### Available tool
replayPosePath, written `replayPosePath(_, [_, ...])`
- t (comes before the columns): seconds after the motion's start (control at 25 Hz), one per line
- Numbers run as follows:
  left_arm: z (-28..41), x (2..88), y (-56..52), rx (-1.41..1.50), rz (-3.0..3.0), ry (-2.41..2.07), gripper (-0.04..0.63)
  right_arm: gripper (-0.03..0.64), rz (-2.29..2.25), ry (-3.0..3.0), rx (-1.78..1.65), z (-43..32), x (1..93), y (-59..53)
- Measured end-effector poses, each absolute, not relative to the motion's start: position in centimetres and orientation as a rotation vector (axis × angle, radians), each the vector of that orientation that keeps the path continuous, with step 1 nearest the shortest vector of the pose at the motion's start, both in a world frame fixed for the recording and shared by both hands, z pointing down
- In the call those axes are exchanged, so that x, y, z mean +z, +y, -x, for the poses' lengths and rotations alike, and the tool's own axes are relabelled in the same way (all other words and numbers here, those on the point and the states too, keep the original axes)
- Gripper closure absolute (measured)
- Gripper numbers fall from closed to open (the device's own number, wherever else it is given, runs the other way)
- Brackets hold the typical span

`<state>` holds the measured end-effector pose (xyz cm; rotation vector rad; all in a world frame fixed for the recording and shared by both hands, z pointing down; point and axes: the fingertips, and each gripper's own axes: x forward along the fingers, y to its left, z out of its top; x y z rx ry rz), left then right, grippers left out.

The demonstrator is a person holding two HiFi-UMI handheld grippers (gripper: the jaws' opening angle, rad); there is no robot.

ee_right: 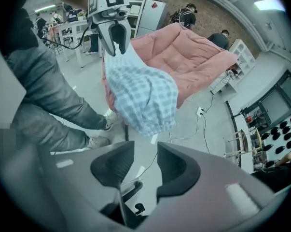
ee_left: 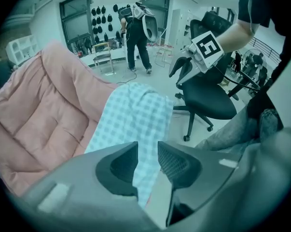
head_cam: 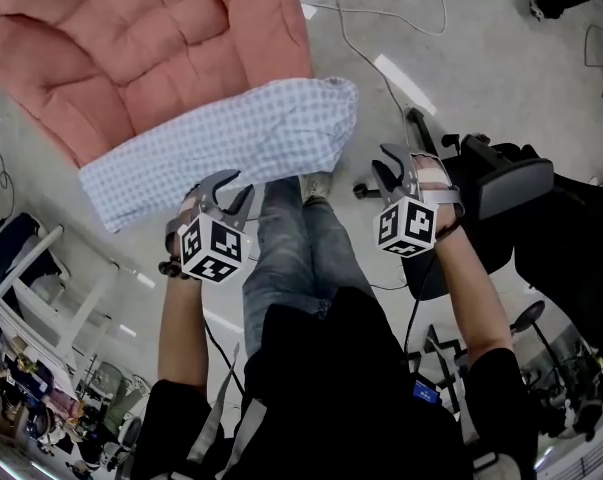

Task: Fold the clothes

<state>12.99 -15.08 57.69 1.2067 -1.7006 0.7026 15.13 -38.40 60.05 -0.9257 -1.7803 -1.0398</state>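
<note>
A light blue checked garment (head_cam: 231, 143) lies folded along the near edge of a pink quilted pad (head_cam: 131, 38). My left gripper (head_cam: 226, 190) hovers right at the cloth's near edge, jaws open with nothing between them. In the left gripper view the left gripper (ee_left: 147, 151) shows a gap, with the checked garment (ee_left: 135, 115) beyond it. My right gripper (head_cam: 401, 163) is off to the right of the cloth's end, over the floor, and also open. The right gripper view shows the right gripper (ee_right: 145, 151) empty, the garment (ee_right: 143, 98) ahead, and the left gripper (ee_right: 115, 37) at its far end.
A black office chair (head_cam: 501, 183) stands just right of my right hand. The person's jeans-clad legs (head_cam: 291, 258) are between the grippers. Cables (head_cam: 381, 38) run across the grey floor. Another person (ee_left: 135, 33) stands far off by shelves and desks.
</note>
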Motion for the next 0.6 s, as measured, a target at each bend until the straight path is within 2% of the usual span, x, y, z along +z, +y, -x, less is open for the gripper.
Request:
replayPosePath(0.4, [-8.3,56.6,-16.0,0.681,-1.24,-1.73,0.462,0.486,0.842,-1.88,-0.981,-9.7,57.9,-38.0])
replayPosePath(0.6, [-5.9,56.2,-16.1,0.665,-1.254,-1.736,0.463,0.494,0.781,-1.923,-0.84,-7.7,57.8,-37.9])
